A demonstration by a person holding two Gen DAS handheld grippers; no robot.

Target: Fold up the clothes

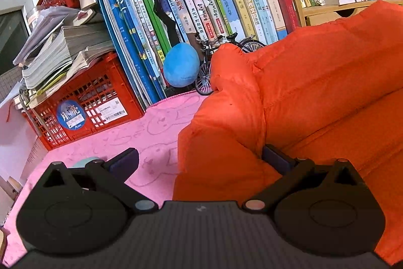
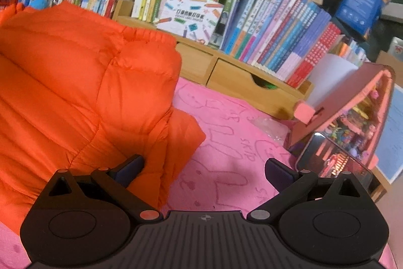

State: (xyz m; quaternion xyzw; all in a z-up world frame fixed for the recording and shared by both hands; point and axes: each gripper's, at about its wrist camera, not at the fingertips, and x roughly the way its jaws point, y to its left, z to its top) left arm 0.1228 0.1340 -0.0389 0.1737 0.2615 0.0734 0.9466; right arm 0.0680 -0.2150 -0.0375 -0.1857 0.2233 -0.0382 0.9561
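jacket [image 1: 314, 82] orange, quilted, puffy (bunched) | left gripper [image 1: 201, 163] spread | right gripper [image 2: 205, 169] spread

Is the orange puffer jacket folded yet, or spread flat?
Partly folded: the orange puffer jacket lies bunched on the pink mat, layers doubled over. Both claws, left and right, are open.

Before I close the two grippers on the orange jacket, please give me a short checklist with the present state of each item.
1. Left gripper open: ok, jaws wide apart.
2. Right gripper open: ok.
3. Jacket between the left jaws: ok, its edge lies between them and one finger sits in a fold.
4. Jacket between the right jaws: ok, its edge lies between them, with one finger on the fabric and the other over the pink cloth.
5. Phone clear of the right gripper: not ok, it lies right beside the finger.
6. Jacket lying flat: not ok, it is bunched up.
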